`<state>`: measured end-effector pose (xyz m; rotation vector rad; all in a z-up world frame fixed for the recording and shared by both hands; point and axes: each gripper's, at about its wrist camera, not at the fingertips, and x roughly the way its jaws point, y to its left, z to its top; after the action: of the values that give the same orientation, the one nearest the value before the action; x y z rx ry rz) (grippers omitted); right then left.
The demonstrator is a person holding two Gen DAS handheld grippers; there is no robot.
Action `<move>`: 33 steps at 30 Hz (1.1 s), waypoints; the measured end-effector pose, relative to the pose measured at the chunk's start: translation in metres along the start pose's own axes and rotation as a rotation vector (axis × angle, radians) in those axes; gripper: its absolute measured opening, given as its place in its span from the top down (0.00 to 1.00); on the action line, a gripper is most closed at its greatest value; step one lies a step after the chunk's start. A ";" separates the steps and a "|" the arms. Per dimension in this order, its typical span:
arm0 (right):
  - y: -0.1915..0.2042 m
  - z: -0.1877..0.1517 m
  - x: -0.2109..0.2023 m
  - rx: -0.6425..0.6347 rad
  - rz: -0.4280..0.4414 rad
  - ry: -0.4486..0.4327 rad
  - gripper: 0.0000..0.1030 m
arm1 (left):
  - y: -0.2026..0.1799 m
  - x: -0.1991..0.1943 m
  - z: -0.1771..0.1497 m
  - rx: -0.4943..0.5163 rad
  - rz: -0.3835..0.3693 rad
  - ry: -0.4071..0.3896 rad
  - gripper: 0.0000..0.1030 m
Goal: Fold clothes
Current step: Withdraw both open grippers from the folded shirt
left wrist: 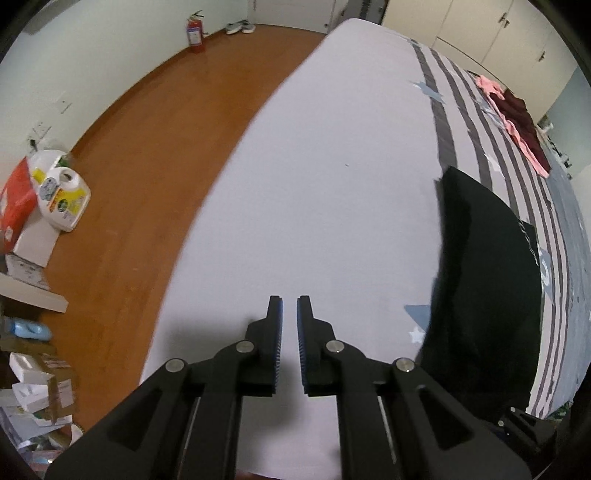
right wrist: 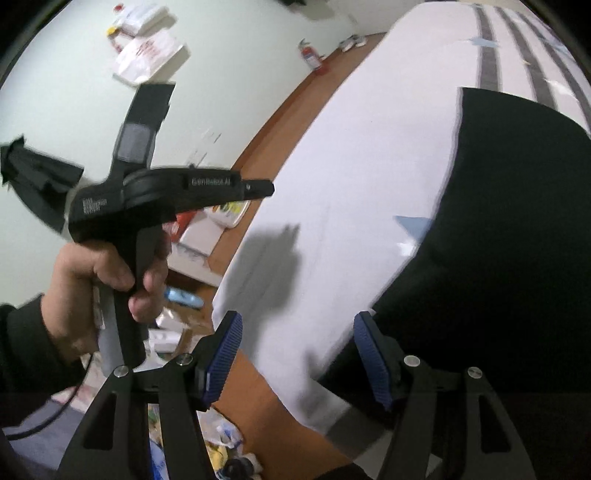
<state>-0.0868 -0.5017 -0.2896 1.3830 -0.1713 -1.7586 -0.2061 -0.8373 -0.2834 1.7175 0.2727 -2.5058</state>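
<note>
A black garment (left wrist: 484, 280) lies folded on the white bed sheet (left wrist: 332, 177), to the right of my left gripper (left wrist: 290, 306). That gripper hovers over bare sheet with its jaws nearly together and nothing between them. In the right wrist view the black garment (right wrist: 498, 236) fills the right side. My right gripper (right wrist: 297, 332) is open and empty above the bed's near edge, its right finger (right wrist: 373, 362) next to the garment's edge. The left tool's body (right wrist: 166, 192) shows there in a hand, its fingertips hidden.
A pile of pink and maroon clothes (left wrist: 517, 118) lies far right on the striped bedding (left wrist: 476, 110). The wooden floor (left wrist: 147, 166) runs along the bed's left. Detergent jugs and boxes (left wrist: 55, 199) and clutter line the wall. A red fire extinguisher (left wrist: 195, 33) stands far back.
</note>
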 end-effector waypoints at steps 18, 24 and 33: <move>-0.198 -0.075 -0.121 0.449 -0.602 -0.141 0.44 | -0.122 0.031 -0.063 0.253 -0.181 0.218 0.92; -0.184 -0.112 -0.113 0.440 -0.540 -0.092 0.44 | -0.080 0.035 -0.080 0.177 -0.037 0.259 0.90; -0.173 -0.119 -0.136 0.446 -0.550 -0.128 0.44 | -0.076 0.015 -0.031 0.081 -0.150 0.116 0.80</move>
<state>-0.0780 -0.2560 -0.3362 1.7502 -0.2856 -2.3699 -0.1967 -0.7560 -0.3006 1.9462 0.3241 -2.5565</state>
